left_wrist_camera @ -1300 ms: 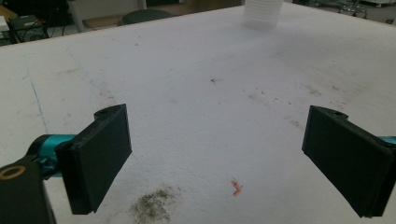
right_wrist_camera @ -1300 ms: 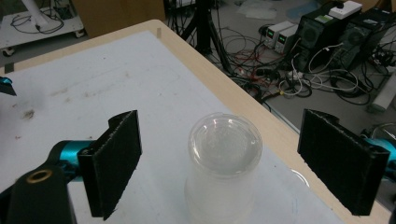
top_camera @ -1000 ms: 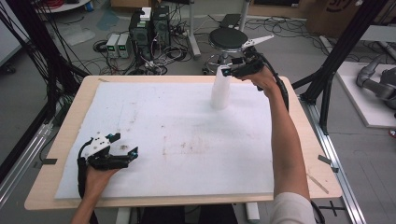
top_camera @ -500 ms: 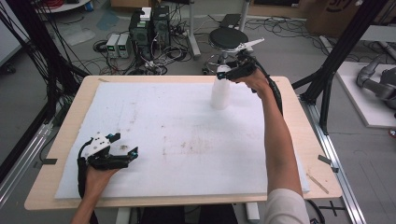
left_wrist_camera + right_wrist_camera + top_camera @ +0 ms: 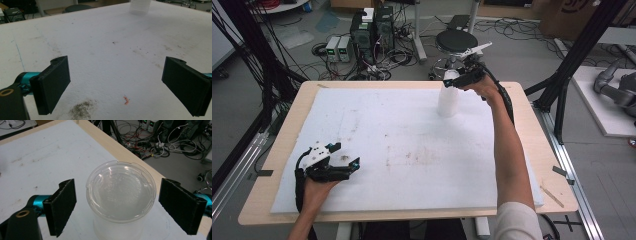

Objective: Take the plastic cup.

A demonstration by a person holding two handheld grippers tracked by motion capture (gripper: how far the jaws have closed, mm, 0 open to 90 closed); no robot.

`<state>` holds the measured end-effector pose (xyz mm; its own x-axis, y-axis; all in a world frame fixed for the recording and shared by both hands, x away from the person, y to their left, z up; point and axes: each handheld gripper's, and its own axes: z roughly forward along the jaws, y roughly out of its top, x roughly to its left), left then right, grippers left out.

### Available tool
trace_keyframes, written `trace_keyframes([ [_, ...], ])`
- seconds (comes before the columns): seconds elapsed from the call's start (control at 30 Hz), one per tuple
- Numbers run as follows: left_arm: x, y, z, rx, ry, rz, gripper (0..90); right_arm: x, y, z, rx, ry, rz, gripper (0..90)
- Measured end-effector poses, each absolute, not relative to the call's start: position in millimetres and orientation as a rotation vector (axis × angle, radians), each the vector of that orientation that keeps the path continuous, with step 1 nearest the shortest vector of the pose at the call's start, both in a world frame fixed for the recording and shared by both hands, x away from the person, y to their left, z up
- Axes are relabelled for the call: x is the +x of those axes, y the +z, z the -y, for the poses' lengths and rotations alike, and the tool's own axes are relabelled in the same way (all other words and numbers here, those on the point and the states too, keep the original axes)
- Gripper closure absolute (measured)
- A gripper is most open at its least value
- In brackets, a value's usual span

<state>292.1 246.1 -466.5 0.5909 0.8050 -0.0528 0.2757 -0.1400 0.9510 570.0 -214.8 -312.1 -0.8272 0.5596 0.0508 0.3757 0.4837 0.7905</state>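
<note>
The right gripper hangs over the plastic container, jaws spread wide either side of its rim, probably to grasp it. The left gripper rests released, nothing between its jaws.

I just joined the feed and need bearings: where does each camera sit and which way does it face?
High view: above the near side, looking forward and down at the table; both forearms show.
Left gripper view: low over the white mat, its open jaws apart.
Right gripper view: above the plastic container, open jaws flanking it.
Shared: the container appears in all three.
</note>
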Motion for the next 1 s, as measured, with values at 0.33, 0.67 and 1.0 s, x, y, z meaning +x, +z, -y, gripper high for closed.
trace_keyframes([
  [0.33, 292.5, -466.4, -245.9, 1.705, 0.587, -0.903, 8.0, 567.6, -320.4, 217.8, 0.809, 1.286, -2.489, 14.9],
  [0.67, 292.4, -466.4, -246.1, 1.703, 0.587, -0.901, 7.9, 568.9, -322.5, 214.2, 0.808, 1.265, -2.483, 18.6],
  [1.0, 292.7, -466.4, -246.2, 1.708, 0.584, -0.901, 8.0, 567.9, -320.6, 217.0, 0.805, 1.249, -2.467, 24.9],
])
